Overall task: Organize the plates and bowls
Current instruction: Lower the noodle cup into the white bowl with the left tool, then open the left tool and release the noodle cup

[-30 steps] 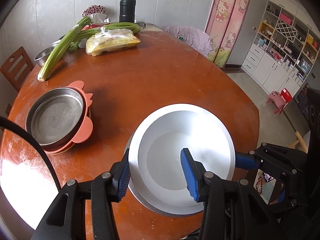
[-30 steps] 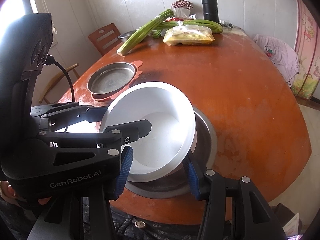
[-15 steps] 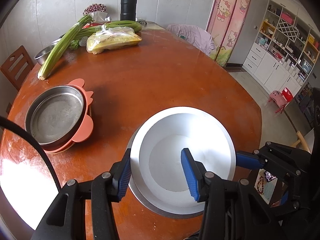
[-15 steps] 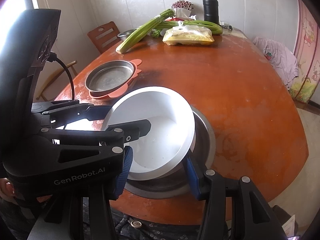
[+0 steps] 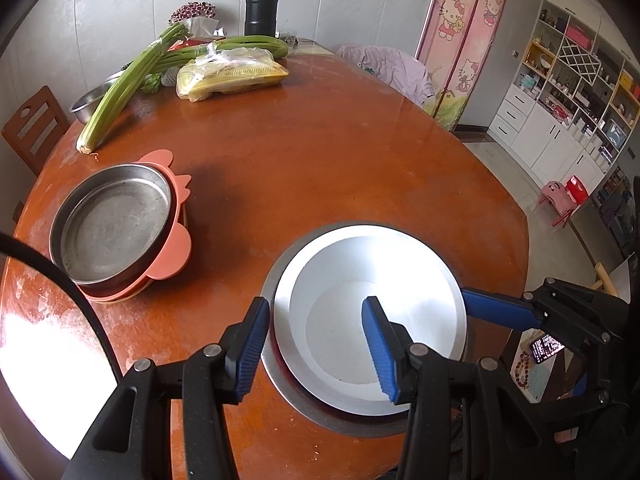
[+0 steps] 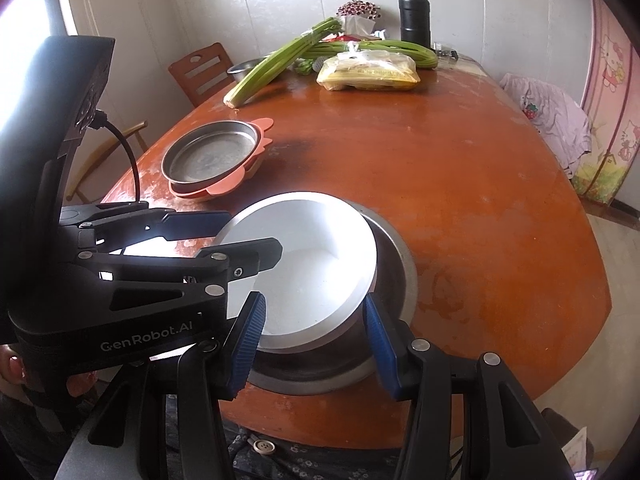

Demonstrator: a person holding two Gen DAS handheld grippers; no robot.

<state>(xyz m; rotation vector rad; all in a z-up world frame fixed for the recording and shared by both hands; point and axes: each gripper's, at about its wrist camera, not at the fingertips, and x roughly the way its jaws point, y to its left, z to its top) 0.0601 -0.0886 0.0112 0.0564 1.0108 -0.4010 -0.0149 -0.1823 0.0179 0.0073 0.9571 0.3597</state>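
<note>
A white bowl [image 5: 380, 280] with a steel outside sits tilted in a wider steel bowl [image 5: 276, 392] near the table's front edge. My left gripper [image 5: 316, 301] straddles its left rim, one blue pad outside and one inside, shut on the wall. My right gripper [image 6: 314, 298] is shut on the white bowl [image 6: 320, 264] at its near right rim, one pad over the inside and one outside by the steel bowl [image 6: 400, 280]. In the left wrist view one of the right gripper's fingers [image 5: 500, 312] touches the bowl's right rim. The left gripper [image 6: 254, 234] appears at the left of the right wrist view.
A steel pan [image 5: 116, 220] rests on stacked pink plates [image 5: 172, 256] at the left. At the far end of the table lie celery [image 5: 124, 88], a bag of corn [image 5: 232, 74], a black flask [image 5: 261, 10] and a steel basin [image 5: 88, 100]. A wooden chair [image 5: 36, 128] stands at the left.
The white bowl has sunk a little further into the steel bowl, whose rim now shows more on the left. Both grippers keep the same hold.
</note>
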